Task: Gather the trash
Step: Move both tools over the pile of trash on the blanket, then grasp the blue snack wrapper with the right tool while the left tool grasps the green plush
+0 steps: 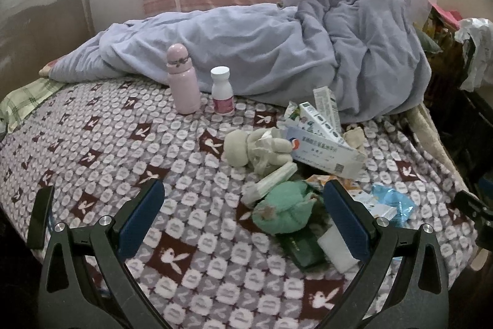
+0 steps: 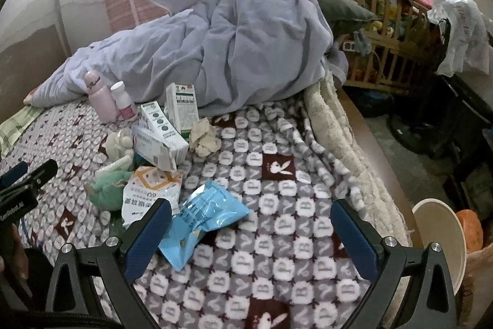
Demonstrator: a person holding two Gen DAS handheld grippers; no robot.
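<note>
A pile of trash lies on the patterned bed blanket (image 1: 92, 144): white medicine boxes (image 1: 323, 150), a blue plastic wrapper (image 2: 206, 215), a white and orange packet (image 2: 148, 193), crumpled tissue (image 2: 203, 137), a green cloth lump (image 1: 286, 208) and a dark green box (image 1: 305, 248). My left gripper (image 1: 243, 215) is open and empty, its right finger beside the green lump. My right gripper (image 2: 251, 232) is open and empty, its left finger touching the blue wrapper's edge. The left gripper also shows in the right wrist view (image 2: 27, 174).
A pink bottle (image 1: 183, 79) and a white pill bottle (image 1: 222, 91) stand by a rumpled lilac duvet (image 1: 277, 51). A beige plush toy (image 1: 255, 147) lies in the pile. A white bin (image 2: 443, 239) stands off the bed's right edge (image 2: 354, 150). Clutter fills the right.
</note>
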